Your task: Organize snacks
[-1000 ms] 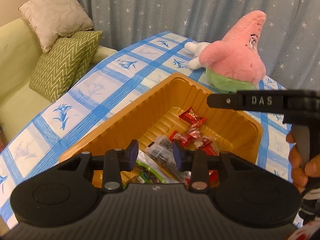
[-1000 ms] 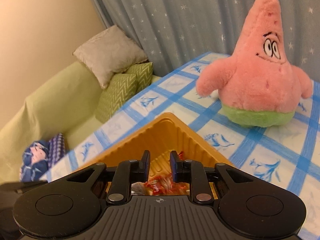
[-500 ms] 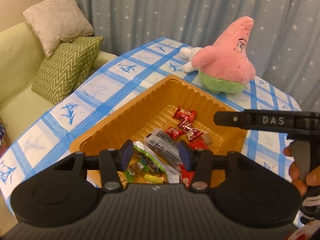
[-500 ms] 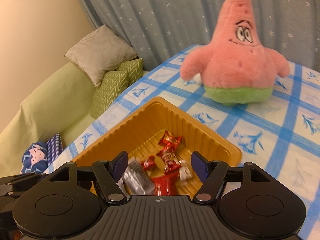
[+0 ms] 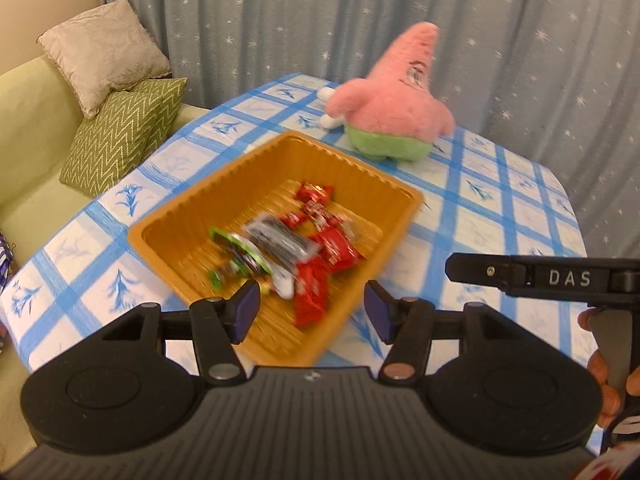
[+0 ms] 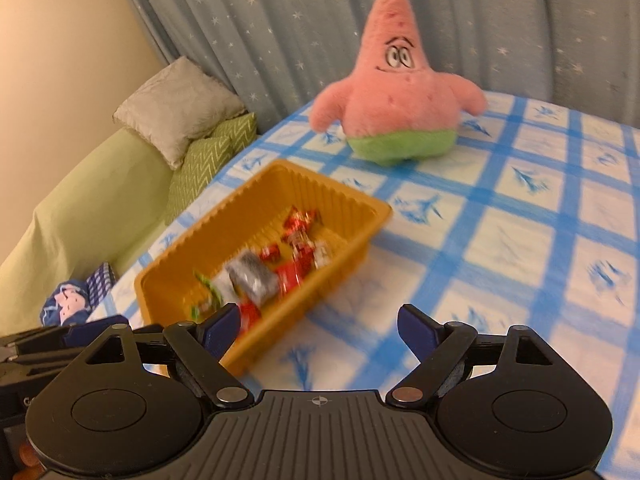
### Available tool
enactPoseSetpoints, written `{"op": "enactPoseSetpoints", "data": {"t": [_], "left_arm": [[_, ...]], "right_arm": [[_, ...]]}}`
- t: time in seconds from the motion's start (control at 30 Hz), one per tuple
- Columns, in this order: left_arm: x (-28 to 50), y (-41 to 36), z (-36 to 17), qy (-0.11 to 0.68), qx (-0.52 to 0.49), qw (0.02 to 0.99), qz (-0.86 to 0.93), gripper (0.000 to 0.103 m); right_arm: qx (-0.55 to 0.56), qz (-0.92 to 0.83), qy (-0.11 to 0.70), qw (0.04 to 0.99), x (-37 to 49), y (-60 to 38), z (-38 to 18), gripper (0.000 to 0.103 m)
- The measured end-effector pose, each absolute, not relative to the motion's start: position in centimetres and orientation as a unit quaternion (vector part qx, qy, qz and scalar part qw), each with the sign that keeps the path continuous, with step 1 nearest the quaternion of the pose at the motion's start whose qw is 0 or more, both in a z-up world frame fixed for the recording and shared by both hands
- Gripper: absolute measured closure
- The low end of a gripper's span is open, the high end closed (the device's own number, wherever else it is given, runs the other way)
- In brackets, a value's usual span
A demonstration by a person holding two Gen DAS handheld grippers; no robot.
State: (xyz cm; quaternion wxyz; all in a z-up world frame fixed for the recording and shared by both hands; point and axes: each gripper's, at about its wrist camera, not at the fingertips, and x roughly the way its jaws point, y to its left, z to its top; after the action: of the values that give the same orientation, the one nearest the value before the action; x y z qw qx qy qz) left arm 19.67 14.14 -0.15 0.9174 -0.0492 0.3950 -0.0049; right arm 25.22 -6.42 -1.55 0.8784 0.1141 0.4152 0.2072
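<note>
An orange plastic tray (image 5: 224,196) (image 6: 256,184) sits on the blue-checked tablecloth and holds several wrapped snacks: red packets (image 5: 336,248) (image 6: 298,224), a dark silver packet (image 5: 280,242) (image 6: 252,278) and a green-edged one (image 5: 236,246). My left gripper (image 5: 312,310) hovers above the tray's near end, its jaws opening with nothing between them. My right gripper (image 6: 318,330) hangs over the tray's near right corner and the cloth, jaws opening wide and empty. The right gripper's arm (image 5: 540,278) shows at the right edge of the left wrist view.
A pink star plush (image 5: 396,116) (image 6: 400,92) stands on the table behind the tray. A green sofa (image 5: 24,128) with a beige and a zigzag cushion (image 5: 124,136) lies to the left. A star-patterned curtain (image 6: 280,20) hangs behind. Bare checked cloth (image 6: 520,220) spreads right of the tray.
Both grippers have pulled back and up from inside the tray and spread their jaws, the right one widely. More of the tray, its snacks and the table now shows.
</note>
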Motion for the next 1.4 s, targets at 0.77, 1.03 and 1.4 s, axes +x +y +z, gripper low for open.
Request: {"op": "enactPoseSetpoints", "data": {"t": [0.77,1.03,1.4], "left_arm": [[5.7,2.7,1.7,0.404,-0.019,0.915,-0.01,0.047],[2.8,0.5,2.0,0.405,-0.016,0.914,-0.014,0.047],[0.8,-1.3,2.2,0.406,-0.009,0.914,-0.02,0.047]], "right_arm": [[0.075,0.185,0.432,0.88,8.8,-17.0,0.1,0.017],[0.071,0.184,0.429,0.881,5.4,-19.3,0.5,0.017],[0.075,0.187,0.43,0.88,3.2,-20.6,0.6,0.017]]}}
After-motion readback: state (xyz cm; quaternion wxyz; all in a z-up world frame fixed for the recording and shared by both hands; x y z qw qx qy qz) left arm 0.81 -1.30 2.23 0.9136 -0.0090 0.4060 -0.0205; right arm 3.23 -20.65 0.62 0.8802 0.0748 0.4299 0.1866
